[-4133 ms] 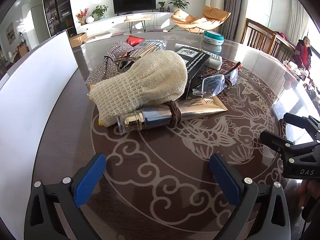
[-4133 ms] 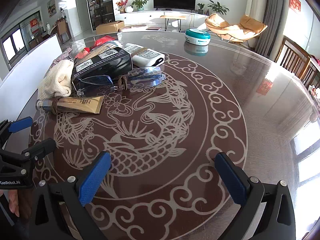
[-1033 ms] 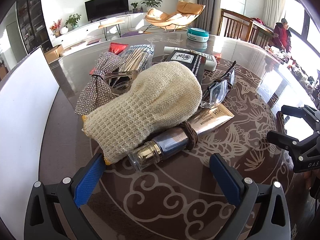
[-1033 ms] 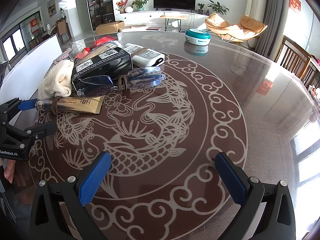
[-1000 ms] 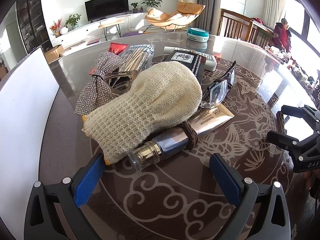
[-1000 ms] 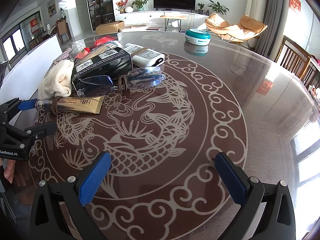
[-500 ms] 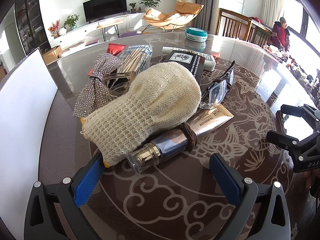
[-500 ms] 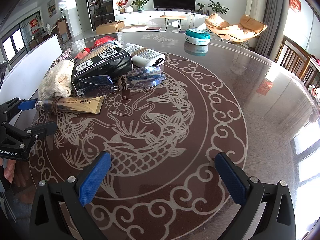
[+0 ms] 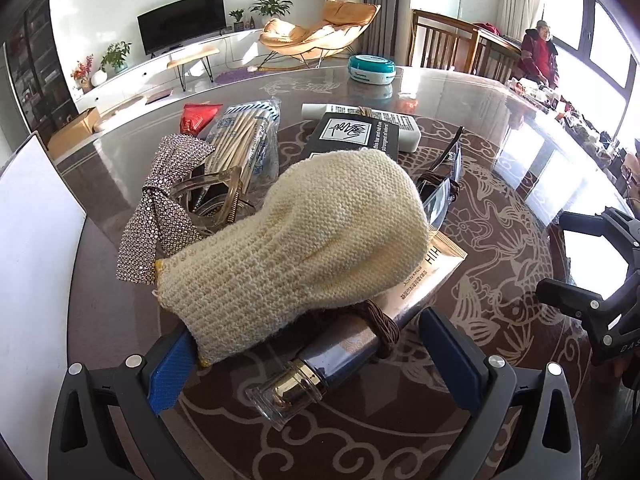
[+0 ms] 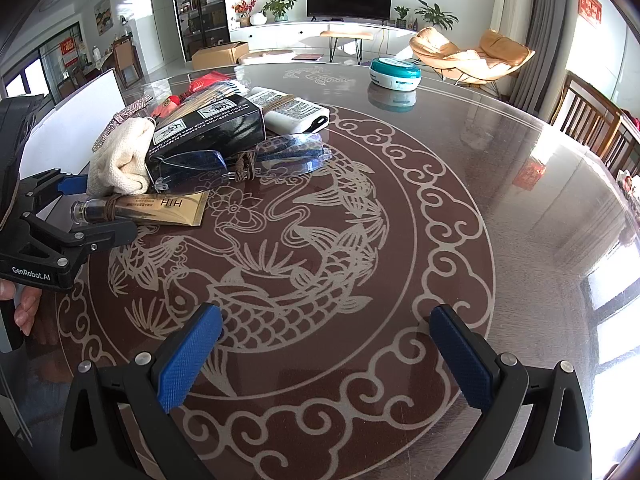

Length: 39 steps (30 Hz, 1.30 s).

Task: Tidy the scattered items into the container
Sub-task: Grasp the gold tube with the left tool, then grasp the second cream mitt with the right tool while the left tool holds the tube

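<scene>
A pile of items lies on the round glass table (image 10: 440, 152). A cream knitted mitt (image 9: 304, 256) lies over a gold tube (image 9: 360, 332) with a clear cap and a brown hair tie around it. Behind them are a black box (image 9: 356, 136), glasses (image 9: 440, 196), a sparkly bow (image 9: 164, 216), a pack of sticks (image 9: 248, 144) and a white tube (image 9: 404, 132). My left gripper (image 9: 316, 364) is open, its fingers on either side of the tube's cap end and the mitt's cuff. My right gripper (image 10: 324, 356) is open and empty over bare table. The white container (image 9: 36, 280) stands at the left.
A teal round tin (image 10: 394, 73) sits at the far side of the table. Wooden chairs (image 10: 592, 120) stand at the right edge. The white container wall also shows in the right wrist view (image 10: 76, 120). A person sits in the far right background.
My left gripper has moved forward, so the tube's cap end and the mitt's cuff now sit between its open fingers. The right gripper has not moved.
</scene>
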Motion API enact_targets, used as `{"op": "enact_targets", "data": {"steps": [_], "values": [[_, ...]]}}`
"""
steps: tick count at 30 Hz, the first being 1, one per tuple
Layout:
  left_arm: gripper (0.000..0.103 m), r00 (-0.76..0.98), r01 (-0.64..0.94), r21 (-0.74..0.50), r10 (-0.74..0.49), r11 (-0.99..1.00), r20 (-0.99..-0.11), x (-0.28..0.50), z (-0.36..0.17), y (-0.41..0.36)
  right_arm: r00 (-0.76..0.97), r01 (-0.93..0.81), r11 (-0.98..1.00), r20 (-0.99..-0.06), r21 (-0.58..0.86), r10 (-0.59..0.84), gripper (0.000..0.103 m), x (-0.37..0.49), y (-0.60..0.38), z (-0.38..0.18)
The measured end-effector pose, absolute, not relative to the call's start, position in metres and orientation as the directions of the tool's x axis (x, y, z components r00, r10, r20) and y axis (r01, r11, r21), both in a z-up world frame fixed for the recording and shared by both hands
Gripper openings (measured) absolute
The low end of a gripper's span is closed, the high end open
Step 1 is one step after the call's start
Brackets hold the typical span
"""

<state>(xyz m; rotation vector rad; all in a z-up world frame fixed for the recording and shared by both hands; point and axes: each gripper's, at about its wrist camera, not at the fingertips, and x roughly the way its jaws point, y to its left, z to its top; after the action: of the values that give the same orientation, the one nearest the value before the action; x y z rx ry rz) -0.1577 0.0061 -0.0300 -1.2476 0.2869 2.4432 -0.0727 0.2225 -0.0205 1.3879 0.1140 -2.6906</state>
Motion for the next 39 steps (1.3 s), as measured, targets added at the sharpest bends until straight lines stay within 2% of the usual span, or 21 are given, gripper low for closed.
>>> {"op": "enact_targets", "data": {"steps": [2,7,10,13,15,23,26,28,32,33,35,36,39], "values": [[0.103,-0.526,-0.455,0.012,0.258,-0.891,-0.81,-0.154,-0.03,0.01,-0.575,0.133,-0.991,-0.815,-0.015,-0.065,0.103,-0.073,0.222,-0.02],[0.075,-0.542,-0.468,0.009,0.279,-0.884,-0.793,-0.141,-0.025,0.013,-0.575,0.133,-0.991,-0.815,-0.015,-0.065,0.103,-0.073,0.222,-0.021],[0.063,-0.562,-0.427,0.008,0.258,-0.904,-0.785,-0.129,-0.023,0.011,-0.575,0.133,-0.991,-0.815,-0.015,-0.065,0.103,-0.073,0.222,-0.021],[0.043,-0.576,-0.402,0.007,0.247,-0.916,-0.779,-0.111,-0.023,0.011,-0.575,0.133,-0.991,-0.815,-0.015,-0.065,0.103,-0.073,0.222,-0.021],[0.036,-0.582,-0.392,0.01,0.24,-0.92,-0.777,-0.1,-0.023,0.01,-0.575,0.133,-0.991,-0.815,-0.015,-0.065,0.103,-0.073,0.222,-0.021],[0.033,-0.59,-0.365,0.011,0.222,-0.931,-0.776,-0.039,-0.023,-0.003,-0.576,0.133,-0.991,-0.815,-0.015,-0.065,0.103,-0.074,0.222,-0.021],[0.043,-0.584,-0.369,0.005,0.228,-0.929,-0.779,-0.023,-0.025,-0.012,-0.576,0.133,-0.991,-0.815,-0.015,-0.065,0.103,-0.074,0.222,-0.021],[0.061,-0.575,-0.399,0.013,0.239,-0.917,-0.783,-0.016,-0.027,-0.011,-0.576,0.133,-0.991,-0.815,-0.015,-0.065,0.103,-0.073,0.222,-0.021],[0.063,-0.565,-0.455,0.03,0.262,-0.89,-0.783,-0.012,-0.029,0.001,-0.576,0.133,-0.991,-0.815,-0.015,-0.065,0.103,-0.073,0.222,-0.021],[0.062,-0.56,-0.463,0.028,0.268,-0.886,-0.784,-0.014,-0.029,0.003,-0.576,0.133,-0.991,-0.815,-0.015,-0.065,0.103,-0.073,0.222,-0.021],[0.043,-0.553,-0.463,0.009,0.281,-0.886,-0.785,-0.015,-0.028,0.004,-0.576,0.133,-0.991,-0.815,-0.015,-0.065,0.103,-0.073,0.222,-0.021],[0.025,-0.554,-0.456,0.013,0.273,-0.89,-0.786,-0.015,-0.027,0.003,-0.576,0.133,-0.991,-0.815,-0.015,-0.065,0.103,-0.074,0.222,-0.021],[0.022,-0.55,-0.424,-0.009,0.266,-0.905,-0.792,-0.014,-0.024,-0.002,-0.576,0.133,-0.991,-0.815,-0.015,-0.065,0.103,-0.074,0.222,-0.021]]}}
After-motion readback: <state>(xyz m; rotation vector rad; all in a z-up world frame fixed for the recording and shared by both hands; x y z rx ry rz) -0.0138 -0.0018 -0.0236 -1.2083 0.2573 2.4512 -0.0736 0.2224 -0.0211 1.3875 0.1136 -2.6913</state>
